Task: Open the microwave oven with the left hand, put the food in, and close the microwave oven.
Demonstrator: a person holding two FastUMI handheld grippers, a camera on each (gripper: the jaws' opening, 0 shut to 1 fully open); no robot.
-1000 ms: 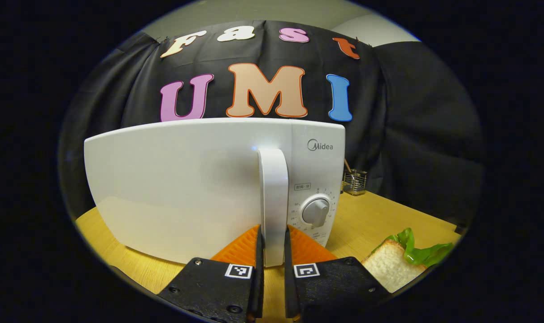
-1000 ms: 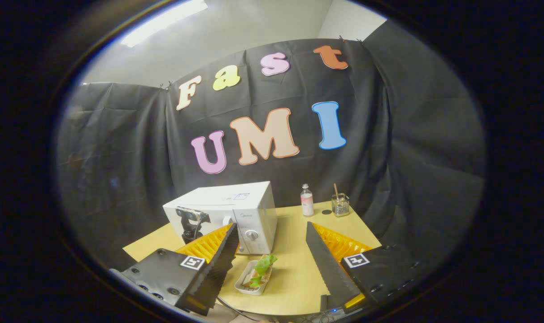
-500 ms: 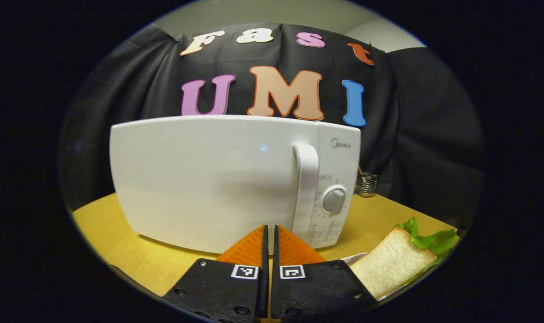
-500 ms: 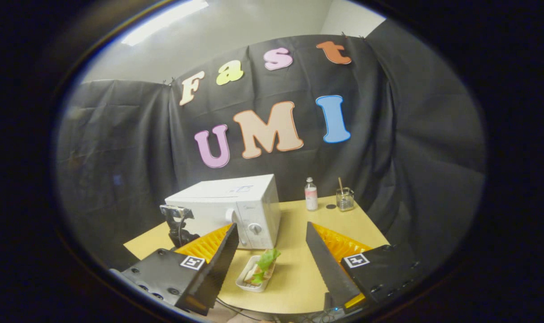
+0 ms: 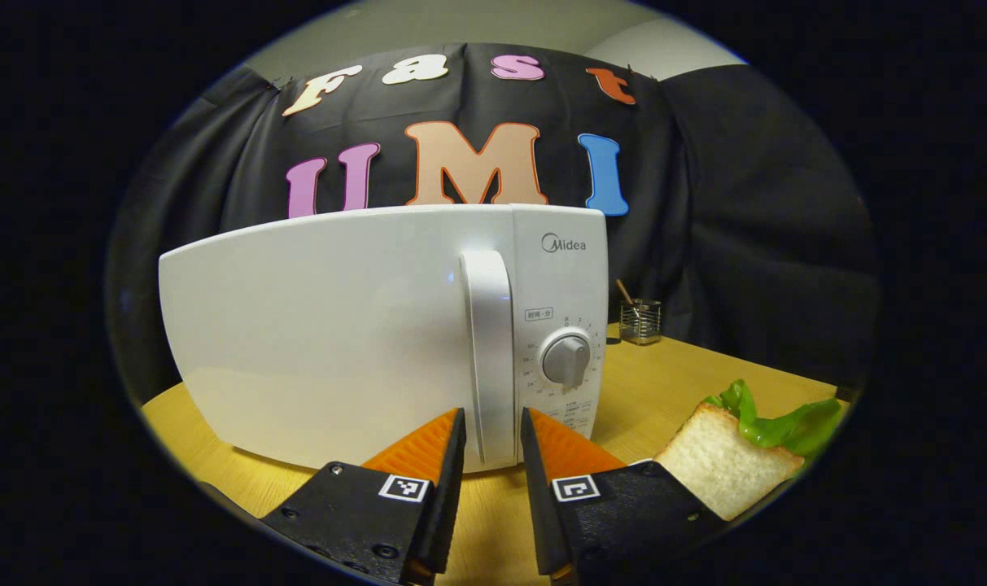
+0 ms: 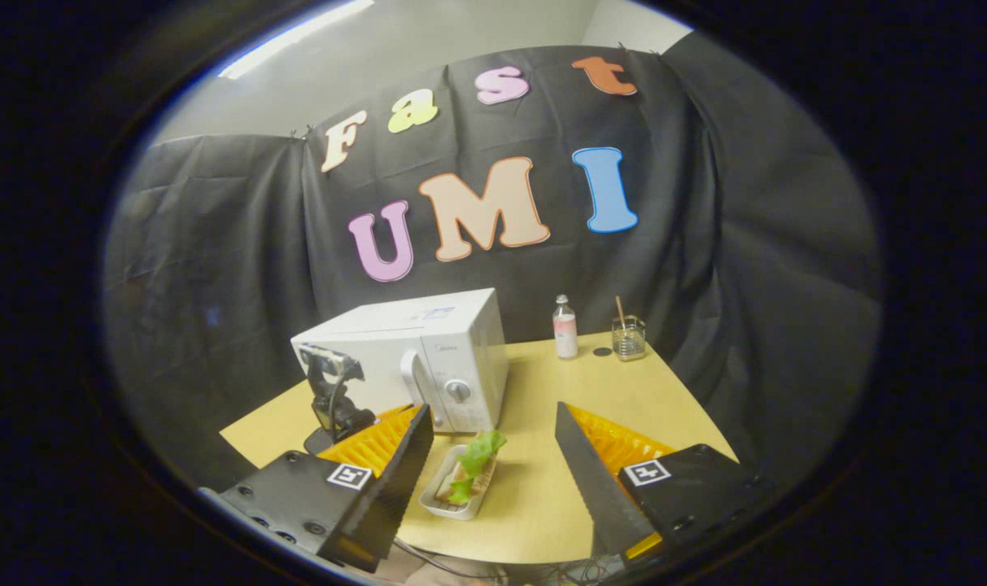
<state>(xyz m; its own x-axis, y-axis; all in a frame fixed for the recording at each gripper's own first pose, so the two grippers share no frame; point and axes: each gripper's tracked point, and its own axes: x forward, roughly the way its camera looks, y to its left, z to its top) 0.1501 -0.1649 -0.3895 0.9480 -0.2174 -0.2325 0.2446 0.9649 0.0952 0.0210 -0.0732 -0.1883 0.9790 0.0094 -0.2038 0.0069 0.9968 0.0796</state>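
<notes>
A black cloth wall (image 6: 241, 244) closes the booth behind a pale wooden bench (image 6: 558, 407), under a grey ceiling with a strip light (image 6: 298, 37). The white microwave oven (image 5: 338, 334) stands on the bench with its door shut; its control panel carries the brand name "Midea" above a round dial (image 5: 566, 360). The left claw (image 5: 491, 439) is open, its fingers flanking the bottom of the upright door handle (image 5: 490, 350) without pressing on it. The right claw (image 6: 493, 452) hangs spread wide above the bench. Below it, in front of the oven, a white tray (image 6: 440, 505) holds the food (image 6: 473, 472), bread with lettuce. At the far edge stand a small bottle (image 6: 565, 328) and a glass jar (image 6: 628, 338).
</notes>
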